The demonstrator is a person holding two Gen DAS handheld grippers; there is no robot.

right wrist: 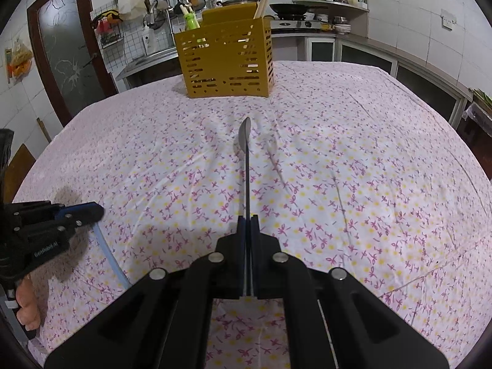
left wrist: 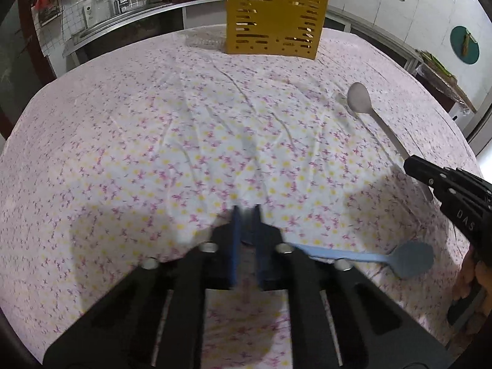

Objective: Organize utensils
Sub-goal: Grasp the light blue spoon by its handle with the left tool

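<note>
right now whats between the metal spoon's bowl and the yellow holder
Nothing: only bare flowered tablecloth separates the metal spoon from the yellow holder, clearest in the right wrist view.
</note>
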